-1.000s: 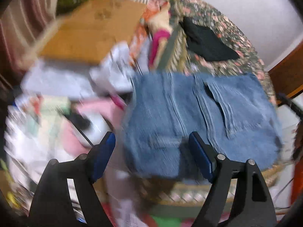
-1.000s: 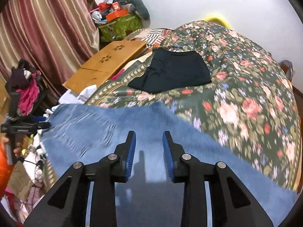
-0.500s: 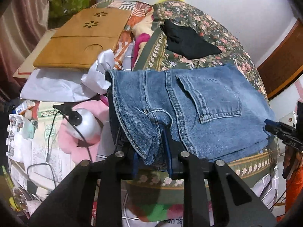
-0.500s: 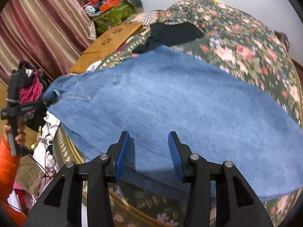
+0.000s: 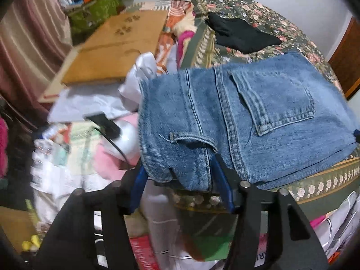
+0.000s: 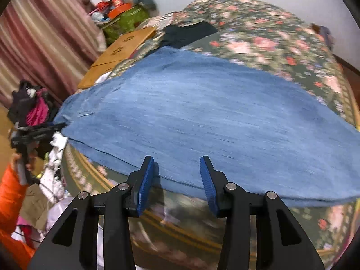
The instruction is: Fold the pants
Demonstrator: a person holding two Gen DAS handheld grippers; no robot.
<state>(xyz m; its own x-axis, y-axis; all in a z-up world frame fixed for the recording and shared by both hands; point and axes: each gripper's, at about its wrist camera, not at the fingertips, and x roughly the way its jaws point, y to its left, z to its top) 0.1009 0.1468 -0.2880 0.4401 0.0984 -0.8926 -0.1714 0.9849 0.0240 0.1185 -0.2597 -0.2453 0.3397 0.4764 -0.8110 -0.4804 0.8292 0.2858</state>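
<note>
Blue jeans lie folded on the floral bed cover, back pocket up. Their waistband corner hangs over the bed's near edge, between the jaws of my left gripper. Those jaws are opening, and the pads stand off the denim on both sides. In the right wrist view the jeans spread wide across the bed cover. My right gripper is open at their near edge, gripping nothing. The left gripper shows at the far left, held by a hand in an orange sleeve.
A folded black garment lies farther back on the bed. Beside the bed are a wooden lap board, white bags, papers and a cable. Striped curtains and a green box stand behind, and clutter fills the floor at the bed's foot.
The left gripper shut on the waistband corner half a second ago and now stands wider around it. The right gripper drew back from over the jeans to their near edge, jaws slightly wider.
</note>
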